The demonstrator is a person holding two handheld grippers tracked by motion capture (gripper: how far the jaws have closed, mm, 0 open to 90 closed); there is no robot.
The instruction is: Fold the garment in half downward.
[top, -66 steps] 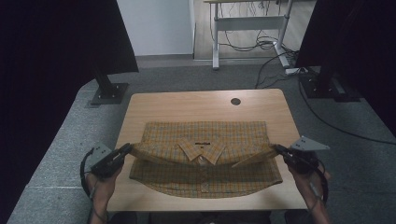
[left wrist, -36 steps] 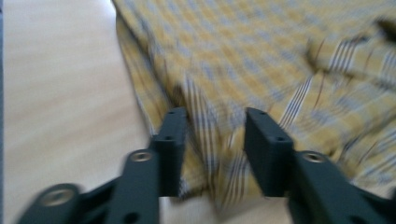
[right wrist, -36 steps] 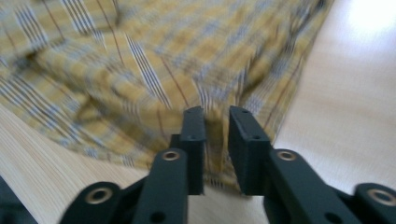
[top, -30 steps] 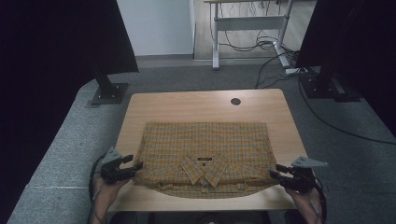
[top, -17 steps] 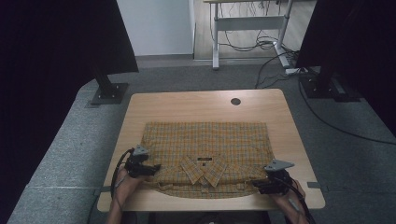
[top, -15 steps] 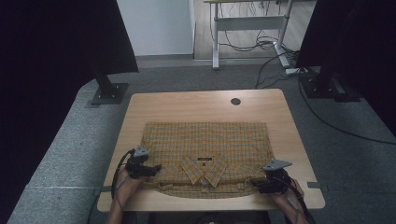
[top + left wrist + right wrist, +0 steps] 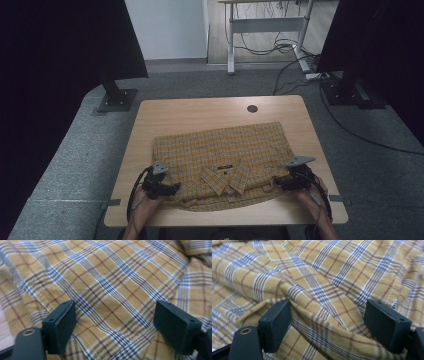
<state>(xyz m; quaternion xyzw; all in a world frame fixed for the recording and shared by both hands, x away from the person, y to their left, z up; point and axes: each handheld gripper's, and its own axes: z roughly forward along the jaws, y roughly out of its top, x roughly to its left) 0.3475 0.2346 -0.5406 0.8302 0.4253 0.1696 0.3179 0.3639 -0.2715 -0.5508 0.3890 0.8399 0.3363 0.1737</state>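
a: where's the shirt sitting right now?

b: in the high view it lies spread across the lower middle of the frame, on the near half of the wooden table. yellow plaid, collar toward the bottom edge, just below centre.

a: any writing on it? a brand?

b: there's a small dark label just inside the collar, but it's too small to read. no other lettering shows on the cloth.

a: and the left gripper?

b: at the lower left of the high view, at the shirt's lower left corner. in the left gripper view its two black jaws stand wide apart at the bottom of the frame, the plaid cloth lying between and beyond them. they've just been opening, and the pads don't press on the fabric.

a: the right gripper?

b: lower right of the high view, at the shirt's lower right edge. in the right gripper view the jaws are also wide apart, just opened, with a raised fold of cloth running between them, not pinched.

a: anything else on the table?

b: a small round dark hole in the tabletop, upper right of the table, well apart from the shirt.
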